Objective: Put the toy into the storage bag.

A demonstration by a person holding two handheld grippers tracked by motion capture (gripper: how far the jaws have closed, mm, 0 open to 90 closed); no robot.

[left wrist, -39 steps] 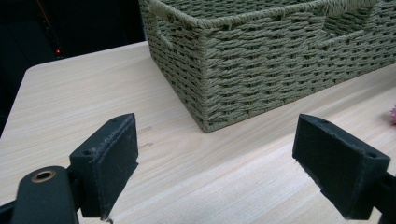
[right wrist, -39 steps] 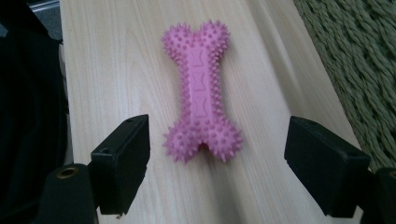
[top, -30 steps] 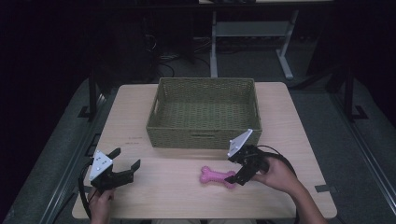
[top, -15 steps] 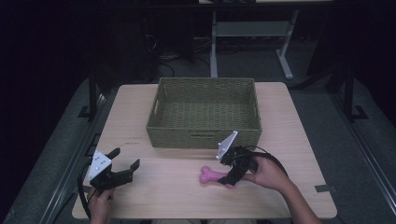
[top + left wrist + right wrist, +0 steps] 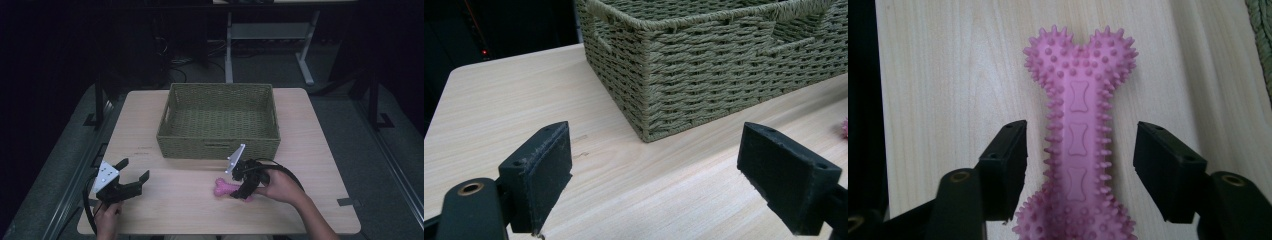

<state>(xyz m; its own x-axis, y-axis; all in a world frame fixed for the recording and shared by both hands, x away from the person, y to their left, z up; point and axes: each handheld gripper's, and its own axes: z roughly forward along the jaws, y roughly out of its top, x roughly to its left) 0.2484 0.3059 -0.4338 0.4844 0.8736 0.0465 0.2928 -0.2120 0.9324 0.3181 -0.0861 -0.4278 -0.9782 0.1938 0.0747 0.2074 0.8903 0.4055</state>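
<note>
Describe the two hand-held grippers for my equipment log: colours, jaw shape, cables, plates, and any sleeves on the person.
Both are black. The left hand-held gripper has two blocky rectangular jaws, a brass-coloured rivet at a jaw base, a light grey three-cornered plate with small dark dots, and a black cable looping beside the hand. The right hand-held gripper matches, with its own grey plate and looping black cable. No sleeves show on either forearm.

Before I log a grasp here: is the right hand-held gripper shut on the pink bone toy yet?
Open. The right hand-held gripper straddles the bone toy, with table visible between each jaw and it.
</note>
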